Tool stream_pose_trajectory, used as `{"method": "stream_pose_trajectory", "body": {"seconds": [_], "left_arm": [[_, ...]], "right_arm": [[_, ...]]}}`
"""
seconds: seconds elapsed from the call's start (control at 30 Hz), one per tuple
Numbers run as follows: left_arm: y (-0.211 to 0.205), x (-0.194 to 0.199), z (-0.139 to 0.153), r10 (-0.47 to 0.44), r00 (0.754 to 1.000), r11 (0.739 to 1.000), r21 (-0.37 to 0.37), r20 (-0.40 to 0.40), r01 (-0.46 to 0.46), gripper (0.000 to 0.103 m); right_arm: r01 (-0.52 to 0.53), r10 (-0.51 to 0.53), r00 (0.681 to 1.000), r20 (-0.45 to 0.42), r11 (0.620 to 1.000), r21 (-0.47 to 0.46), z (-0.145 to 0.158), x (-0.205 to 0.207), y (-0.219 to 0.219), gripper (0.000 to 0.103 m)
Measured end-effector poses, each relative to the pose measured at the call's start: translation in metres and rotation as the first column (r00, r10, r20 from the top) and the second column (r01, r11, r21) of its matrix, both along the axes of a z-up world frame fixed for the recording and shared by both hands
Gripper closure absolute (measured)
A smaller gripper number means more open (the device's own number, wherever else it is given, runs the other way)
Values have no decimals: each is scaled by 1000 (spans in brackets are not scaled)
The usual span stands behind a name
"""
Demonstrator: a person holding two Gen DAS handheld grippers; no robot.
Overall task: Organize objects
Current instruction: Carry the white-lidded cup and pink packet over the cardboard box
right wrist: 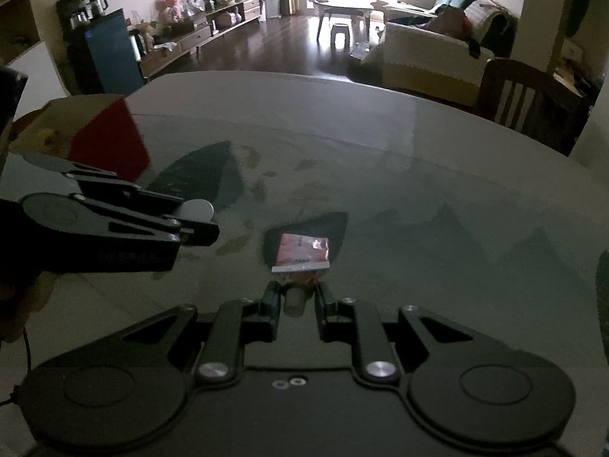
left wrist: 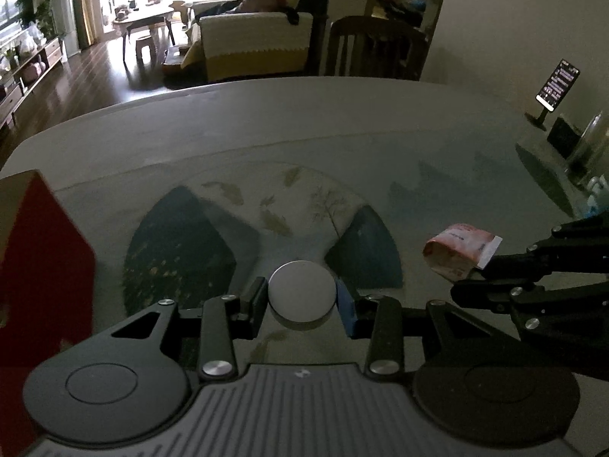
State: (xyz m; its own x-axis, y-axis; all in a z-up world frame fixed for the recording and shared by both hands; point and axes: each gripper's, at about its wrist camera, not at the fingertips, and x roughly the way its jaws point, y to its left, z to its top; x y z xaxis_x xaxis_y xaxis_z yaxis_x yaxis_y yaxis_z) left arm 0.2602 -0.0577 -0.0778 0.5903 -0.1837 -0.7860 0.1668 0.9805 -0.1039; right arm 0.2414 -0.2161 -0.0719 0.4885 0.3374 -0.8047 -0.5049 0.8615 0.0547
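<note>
My left gripper is shut on a flat round silver-white tin, held just above the patterned table. From the right wrist view the same tin shows edge-on in the left gripper. My right gripper is shut on a pink-red crumpled tube with a pale cap toward the camera. In the left wrist view that tube hangs off the right gripper at the right. A red open box stands at the left, seen again beyond the left gripper.
The table has a glass top over a fan-pattern cloth. A phone on a stand, a dark box and a glass jar sit at the far right. A wooden chair stands behind the table's far edge.
</note>
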Motion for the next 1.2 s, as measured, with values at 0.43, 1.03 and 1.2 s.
{"method": "stream_pose_trajectory", "body": {"seconds": [0.43,1.03,1.2], "left_arm": [[25,-58,47,10,999,997,-74,40,-7,65],[130,-120,81,50,995,994,-97,88,-41,65],[165,-130,83,64,994,994,-90,90,-56,65]], "right_arm": [[-74,72,997,37,996,50,50,-53,34,85],[-142,135,987,82,987,75,84,-104,134,85],[-152,145,986,80,985,81,85,-111,165,85]]}}
